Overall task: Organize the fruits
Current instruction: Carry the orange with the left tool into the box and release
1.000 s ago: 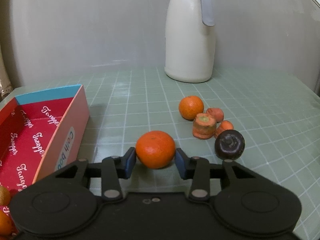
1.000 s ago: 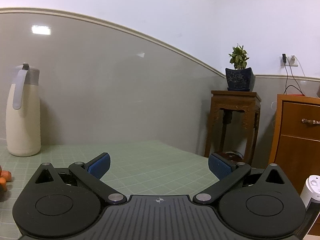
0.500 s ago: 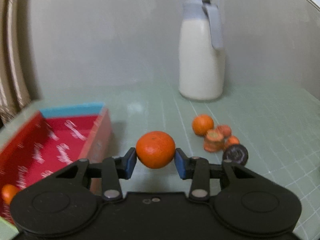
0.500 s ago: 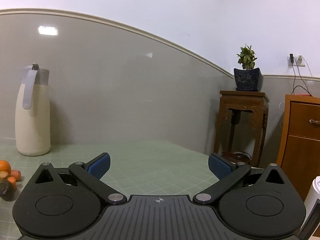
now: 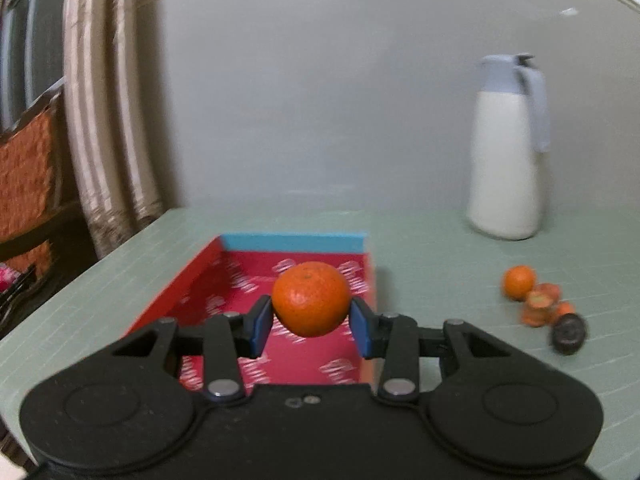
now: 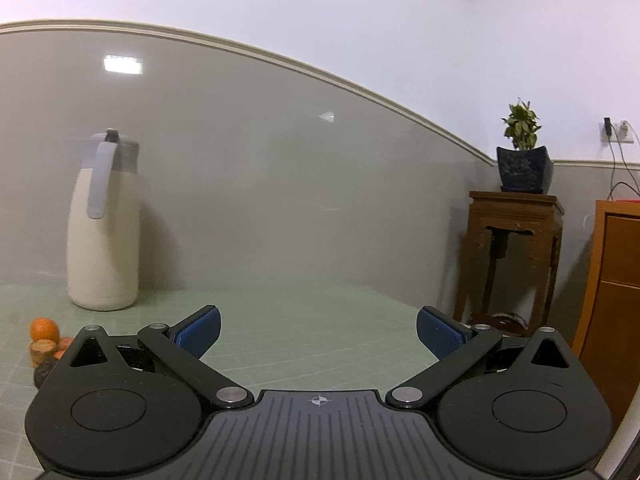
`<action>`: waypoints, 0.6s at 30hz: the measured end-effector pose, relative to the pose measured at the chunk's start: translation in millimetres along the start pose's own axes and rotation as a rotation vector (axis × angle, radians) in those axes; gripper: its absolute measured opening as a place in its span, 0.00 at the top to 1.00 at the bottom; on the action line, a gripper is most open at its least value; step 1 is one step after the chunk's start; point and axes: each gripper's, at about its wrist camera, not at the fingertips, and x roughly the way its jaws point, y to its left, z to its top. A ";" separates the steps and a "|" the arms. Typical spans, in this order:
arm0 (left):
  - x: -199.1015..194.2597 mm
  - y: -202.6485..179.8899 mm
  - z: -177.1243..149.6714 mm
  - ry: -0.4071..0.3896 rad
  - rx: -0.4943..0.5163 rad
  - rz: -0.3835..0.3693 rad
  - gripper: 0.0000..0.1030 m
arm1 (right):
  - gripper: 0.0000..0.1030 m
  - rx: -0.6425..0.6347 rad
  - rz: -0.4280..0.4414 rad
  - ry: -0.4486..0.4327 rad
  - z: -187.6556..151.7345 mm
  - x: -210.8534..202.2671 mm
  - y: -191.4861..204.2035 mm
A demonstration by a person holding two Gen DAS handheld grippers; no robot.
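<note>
My left gripper (image 5: 311,325) is shut on an orange tangerine (image 5: 310,298), held in the air above the red box (image 5: 208,264) with a blue far wall. On the green mat to the right lie a smaller tangerine (image 5: 519,281), carrot pieces (image 5: 540,308) and a dark round fruit (image 5: 569,333). In the right wrist view my right gripper (image 6: 318,334) stands open and empty over the mat, with the same small tangerine (image 6: 44,329), carrot pieces (image 6: 42,349) and dark fruit (image 6: 43,372) at the far left.
A cream thermos jug (image 5: 508,148) with a grey lid stands at the back by the grey wall (image 5: 320,100). Curtains (image 5: 104,120) hang at the left beyond the table edge. A wooden stand (image 6: 514,248) with a potted plant (image 6: 520,152) and a cabinet (image 6: 616,300) stand right of the table.
My left gripper has lifted the tangerine off the mat and swung left, so it now hangs over the red box. The right wrist view has panned slightly, bringing the loose fruit into view.
</note>
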 end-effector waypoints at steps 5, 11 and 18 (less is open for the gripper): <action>12.7 21.6 -7.1 0.066 -0.029 0.048 0.69 | 0.00 -0.013 0.045 -0.004 -1.3 -5.1 12.0; 16.3 33.7 -15.3 0.116 -0.044 0.064 0.63 | 0.00 -0.022 0.112 0.005 -1.9 -7.6 24.3; -7.0 45.4 -10.9 0.030 -0.064 0.121 0.18 | 0.00 -0.013 0.226 0.032 -3.4 -8.7 38.5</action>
